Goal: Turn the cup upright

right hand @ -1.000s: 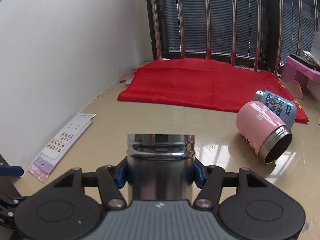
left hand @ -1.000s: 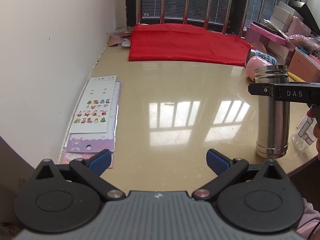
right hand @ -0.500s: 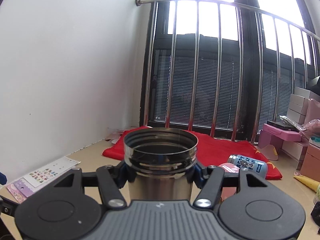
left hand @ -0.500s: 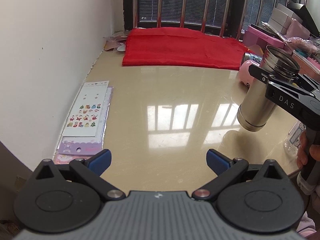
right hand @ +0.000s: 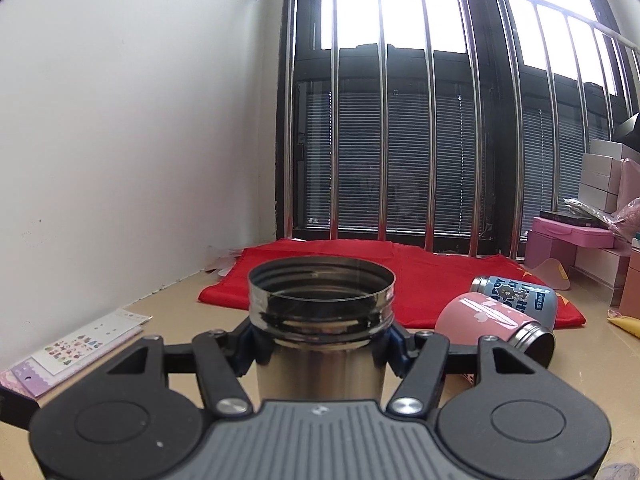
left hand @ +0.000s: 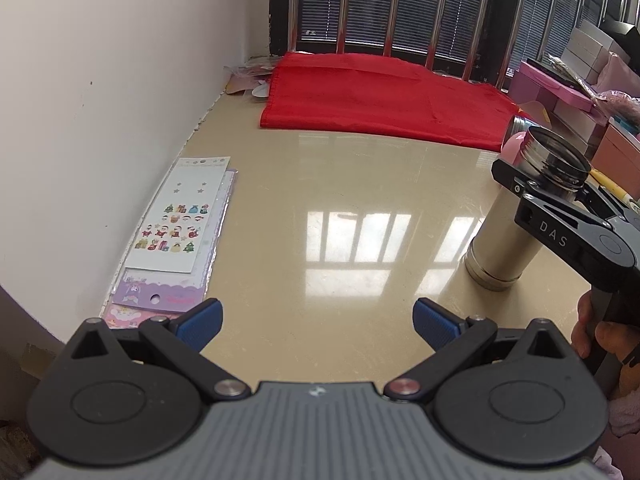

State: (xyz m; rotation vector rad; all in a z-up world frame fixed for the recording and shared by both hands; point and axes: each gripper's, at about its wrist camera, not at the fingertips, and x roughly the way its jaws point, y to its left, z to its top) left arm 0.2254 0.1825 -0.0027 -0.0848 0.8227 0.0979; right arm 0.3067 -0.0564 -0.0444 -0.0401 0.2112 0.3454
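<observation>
A tall steel cup (left hand: 510,232) stands mouth up, tilted slightly, with its base on or just above the beige table (left hand: 340,200) at the right. My right gripper (right hand: 320,350) is shut on the steel cup (right hand: 320,320) just below its threaded rim; it also shows in the left wrist view (left hand: 560,200). My left gripper (left hand: 316,320) is open and empty, low over the table's near edge, to the left of the cup.
A pink cup (right hand: 496,324) and a blue cup (right hand: 516,296) lie on their sides at the back right. A red cloth (left hand: 380,96) covers the far table. Sticker sheets (left hand: 176,232) lie along the left wall. Pink boxes (right hand: 576,248) stand at the right.
My right gripper has turned the steel cup from mouth down to mouth up, then lowered it toward the table at the right. My left gripper stayed open and nearly still.
</observation>
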